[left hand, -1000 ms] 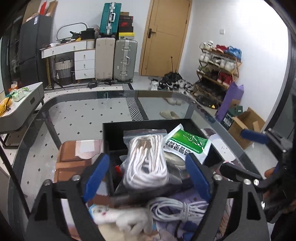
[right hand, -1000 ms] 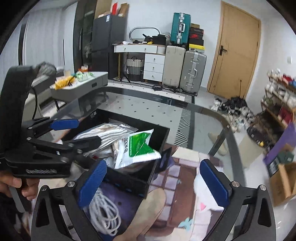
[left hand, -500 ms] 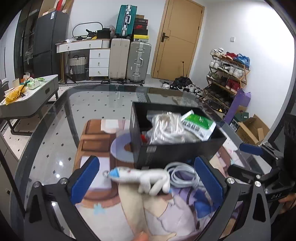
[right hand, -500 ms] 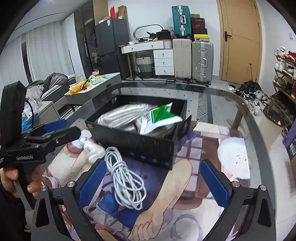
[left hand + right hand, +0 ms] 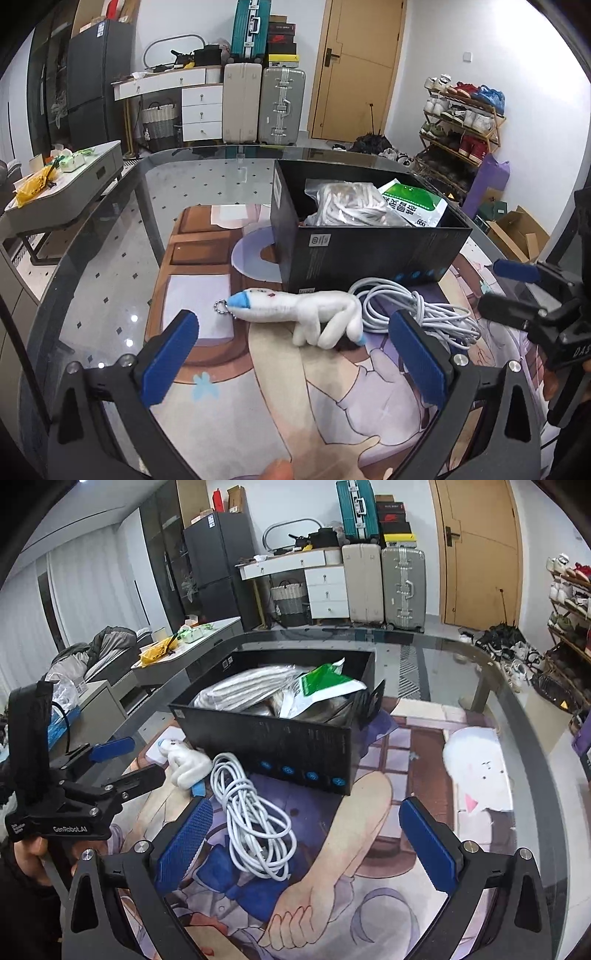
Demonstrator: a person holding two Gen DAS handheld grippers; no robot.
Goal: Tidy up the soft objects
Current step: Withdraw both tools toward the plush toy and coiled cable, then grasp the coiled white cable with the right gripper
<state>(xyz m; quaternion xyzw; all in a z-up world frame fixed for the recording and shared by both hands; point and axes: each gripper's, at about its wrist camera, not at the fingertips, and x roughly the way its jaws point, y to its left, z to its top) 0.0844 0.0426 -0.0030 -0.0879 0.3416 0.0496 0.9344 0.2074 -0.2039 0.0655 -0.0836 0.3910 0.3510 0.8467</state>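
both jaws stand spread and empty: left gripper [image 5: 295, 363] faces the one white plush toy [image 5: 295, 312], right gripper [image 5: 306, 843] the one loose white cable coil [image 5: 255, 818]. both lie on the printed mat [image 5: 406, 904], touching, just before the black box [image 5: 280, 738], likely awaiting pickup. two bagged items already sit inside: a rope bag [image 5: 351, 208] and a green packet [image 5: 413, 205].

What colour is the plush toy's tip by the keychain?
Light blue on the white plush toy; clearest in the left wrist view.
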